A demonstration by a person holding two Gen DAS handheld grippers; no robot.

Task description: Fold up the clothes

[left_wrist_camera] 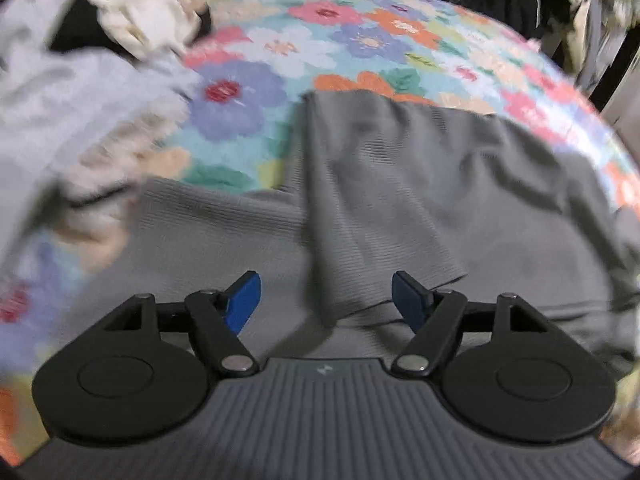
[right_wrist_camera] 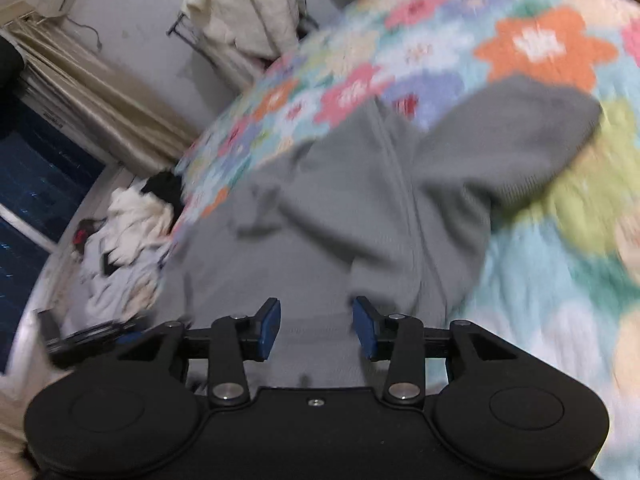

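A grey ribbed knit garment (left_wrist_camera: 400, 184) lies on the flower-patterned bedspread (left_wrist_camera: 320, 32), with one sleeve folded over its body. My left gripper (left_wrist_camera: 326, 300) is open just above the garment, with the sleeve's cuff edge between its blue pads, not held. In the right wrist view the same grey garment (right_wrist_camera: 360, 208) shows a centre seam and a sleeve (right_wrist_camera: 520, 132) spread to the right. My right gripper (right_wrist_camera: 316, 326) is open and empty just above the garment's near part.
A pile of pale grey, white and black clothes (left_wrist_camera: 80, 80) lies on the bed at the left; it also shows in the right wrist view (right_wrist_camera: 128, 240). A cream jacket (right_wrist_camera: 248, 12) hangs on a rack by the wall. Curtains (right_wrist_camera: 100, 92) and a dark window are at the left.
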